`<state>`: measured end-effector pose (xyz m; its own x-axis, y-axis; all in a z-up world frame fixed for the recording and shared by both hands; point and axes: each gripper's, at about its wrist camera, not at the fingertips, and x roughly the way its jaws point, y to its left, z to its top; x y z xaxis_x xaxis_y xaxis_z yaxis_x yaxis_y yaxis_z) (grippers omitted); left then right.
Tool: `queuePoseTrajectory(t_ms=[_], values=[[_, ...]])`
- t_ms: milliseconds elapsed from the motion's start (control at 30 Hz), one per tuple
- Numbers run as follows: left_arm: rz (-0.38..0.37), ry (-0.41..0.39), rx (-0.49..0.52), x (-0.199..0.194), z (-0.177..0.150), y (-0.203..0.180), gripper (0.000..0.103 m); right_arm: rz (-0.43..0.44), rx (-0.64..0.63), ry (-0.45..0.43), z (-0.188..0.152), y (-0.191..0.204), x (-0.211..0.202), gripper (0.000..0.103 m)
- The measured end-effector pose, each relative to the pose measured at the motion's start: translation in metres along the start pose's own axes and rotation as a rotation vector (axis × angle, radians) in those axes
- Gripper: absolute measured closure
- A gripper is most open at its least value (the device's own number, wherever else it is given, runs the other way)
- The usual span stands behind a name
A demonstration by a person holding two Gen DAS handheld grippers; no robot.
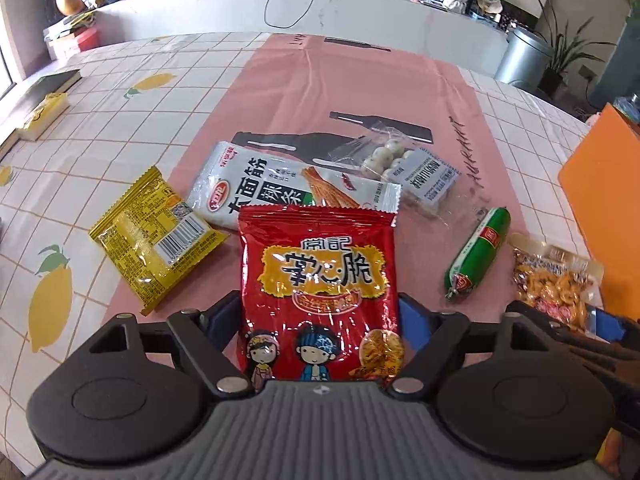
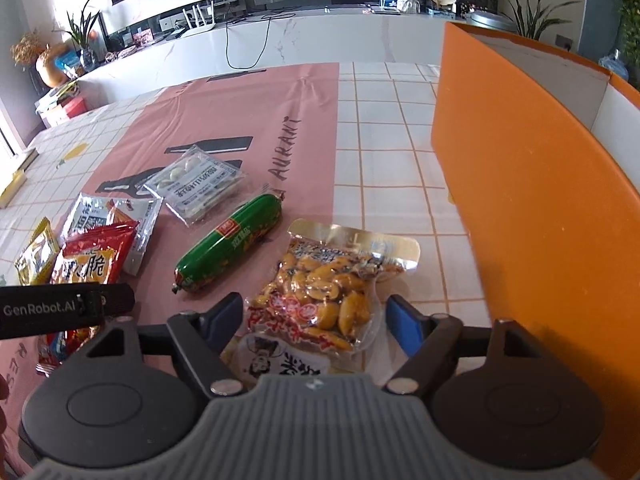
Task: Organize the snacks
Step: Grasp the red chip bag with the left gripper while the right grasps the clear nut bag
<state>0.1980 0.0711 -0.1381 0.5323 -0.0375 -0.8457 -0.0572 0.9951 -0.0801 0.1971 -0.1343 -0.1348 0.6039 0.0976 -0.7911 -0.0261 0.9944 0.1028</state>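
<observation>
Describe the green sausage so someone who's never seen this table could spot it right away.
Start at the tall orange box on the table's right side, then look left to the pink mat. At the mat's near right edge lies the green sausage, between the clear peanut pack and the red snack bag. It is the only round, tube-shaped item; everything else is a flat packet.

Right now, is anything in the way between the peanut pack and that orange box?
Nothing visible. The peanut pack lies between the right fingers, and only bare tablecloth separates it from the orange box to its right.
</observation>
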Motion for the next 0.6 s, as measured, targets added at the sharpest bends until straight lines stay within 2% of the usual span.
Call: queuePoseTrajectory(t_ms=[33,67,133,233,333,400,467,600], values=[[0.005,-0.002,0.002,-0.001,0.000,0.000,0.017,-0.005,-0.013,-0.002,0.000,0.002,-0.001,0.042],[0.011,-0.003,0.009,-0.001,-0.001,-0.001,0.019,-0.009,-0.024,-0.007,-0.001,0.004,-0.002,0.045],[0.012,-0.002,0.014,-0.002,-0.001,0.000,0.022,-0.003,-0.022,-0.003,-0.001,0.004,-0.002,0.045],[0.006,0.005,-0.004,-0.003,0.000,0.003,0.022,0.005,-0.029,0.002,0.000,0.004,-0.003,0.058],[-0.013,0.015,-0.032,-0.006,0.000,0.006,0.023,0.024,-0.017,0.018,0.001,0.004,-0.004,0.059],[-0.024,0.008,-0.043,-0.012,0.000,0.007,0.023,0.040,-0.004,0.016,0.002,0.003,-0.008,0.065],[-0.031,-0.004,-0.049,-0.021,-0.001,0.007,0.023,0.063,-0.007,0.000,0.004,0.005,-0.014,0.077],[-0.068,-0.003,-0.078,-0.034,-0.003,0.008,0.023,0.073,-0.036,-0.011,0.004,0.011,-0.027,0.078]])
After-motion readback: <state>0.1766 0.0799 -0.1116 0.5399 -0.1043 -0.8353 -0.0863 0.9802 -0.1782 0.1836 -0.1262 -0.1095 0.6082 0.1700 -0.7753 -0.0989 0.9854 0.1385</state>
